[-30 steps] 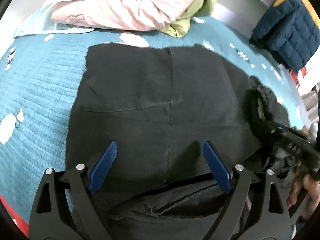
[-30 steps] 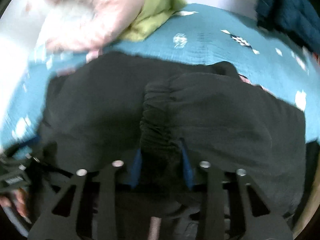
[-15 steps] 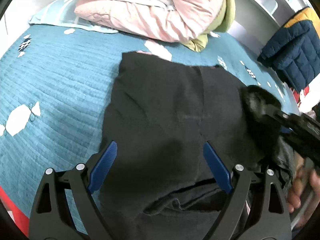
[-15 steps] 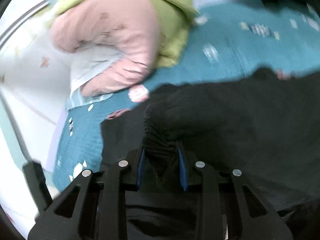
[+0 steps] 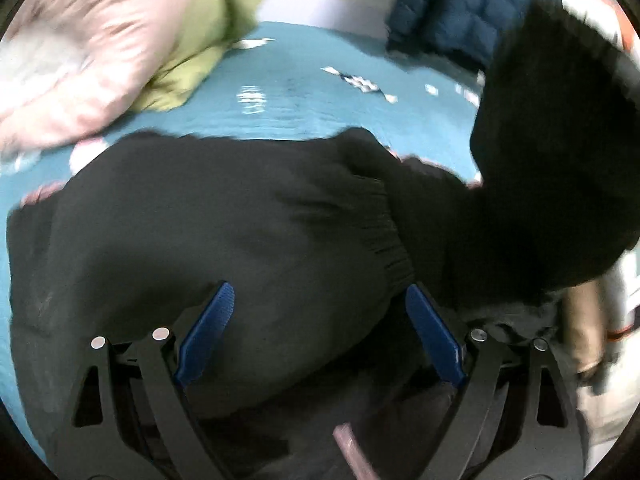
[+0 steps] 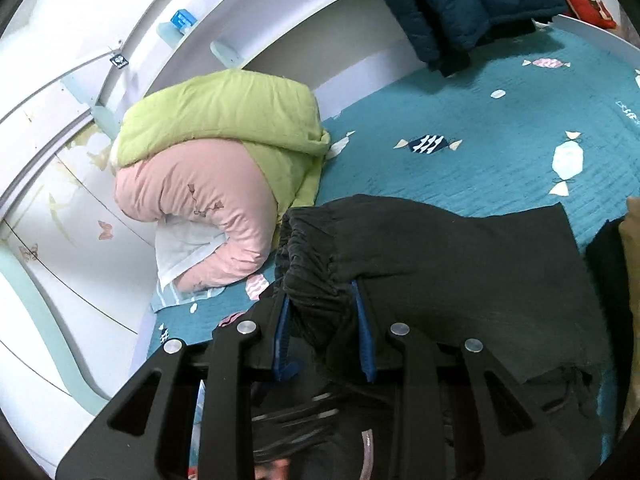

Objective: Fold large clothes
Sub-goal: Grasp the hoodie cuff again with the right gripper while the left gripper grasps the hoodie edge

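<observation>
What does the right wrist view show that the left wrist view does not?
Only the right wrist view shows the right gripper with its fingers clamped on the black garment's gathered waistband, plus white shelving. Only the left wrist view shows the left gripper, open over the cloth. Both share the black garment, teal bedspread, pink-and-green quilt and navy jacket.

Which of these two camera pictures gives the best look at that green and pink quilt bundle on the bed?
The right wrist view. There the green and pink quilt bundle is sharp and whole, lying on the teal bedspread by the white wall. The left wrist view catches only part of it, smeared by motion blur at the top left edge.
</observation>
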Tool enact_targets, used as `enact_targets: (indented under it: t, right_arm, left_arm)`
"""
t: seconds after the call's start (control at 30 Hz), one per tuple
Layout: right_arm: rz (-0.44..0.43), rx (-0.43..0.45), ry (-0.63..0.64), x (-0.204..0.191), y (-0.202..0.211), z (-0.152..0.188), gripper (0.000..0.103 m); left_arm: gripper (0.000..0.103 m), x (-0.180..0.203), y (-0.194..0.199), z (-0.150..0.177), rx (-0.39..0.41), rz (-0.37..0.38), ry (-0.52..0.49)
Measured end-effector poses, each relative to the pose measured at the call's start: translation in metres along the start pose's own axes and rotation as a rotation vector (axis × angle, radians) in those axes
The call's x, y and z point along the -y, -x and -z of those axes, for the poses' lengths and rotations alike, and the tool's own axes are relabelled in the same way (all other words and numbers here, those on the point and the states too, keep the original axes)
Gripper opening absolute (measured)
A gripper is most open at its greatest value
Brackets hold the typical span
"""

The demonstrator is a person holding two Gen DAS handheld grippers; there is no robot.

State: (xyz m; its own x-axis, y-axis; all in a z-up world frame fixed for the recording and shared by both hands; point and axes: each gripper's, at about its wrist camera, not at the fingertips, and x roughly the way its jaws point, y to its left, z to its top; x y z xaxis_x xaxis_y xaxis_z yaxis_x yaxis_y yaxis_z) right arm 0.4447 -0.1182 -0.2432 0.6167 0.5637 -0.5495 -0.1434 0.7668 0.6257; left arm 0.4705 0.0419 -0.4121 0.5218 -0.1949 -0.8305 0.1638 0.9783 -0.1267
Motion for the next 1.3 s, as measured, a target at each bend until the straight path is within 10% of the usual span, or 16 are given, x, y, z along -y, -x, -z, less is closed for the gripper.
enact_targets:
  t: [0.2, 0.37, 0.53, 1.0, 1.3]
  right_arm:
    - [-0.054, -0.005, -0.018, 0.014, 0.019, -0.002, 0.026]
    - [-0.103, 0.025, -0.038, 0.032, 0.049, -0.013, 0.026]
    - [-0.112, 0.055, -0.047, 0.046, 0.067, -0.019, 0.026]
    - [-0.108, 0.099, -0.048, 0.056, 0.089, -0.022, 0.026]
    - [-0.073, 0.054, -0.037, 0.049, 0.071, -0.019, 0.026]
  left_arm:
    - [0.086, 0.034, -0.060, -0.001, -0.109, -0.186, -0.111]
    - [0.032, 0.028, -0.041, -0.007, -0.042, -0.042, -0.053]
    - [0.020, -0.006, -0.029, -0.014, -0.049, 0.076, 0.109]
    - [0.014, 0.071, 0.024, -0.037, 0.117, 0.268, 0.040]
    - [0.019, 0.074, -0.081, 0.010, -0.190, 0.225, 0.026]
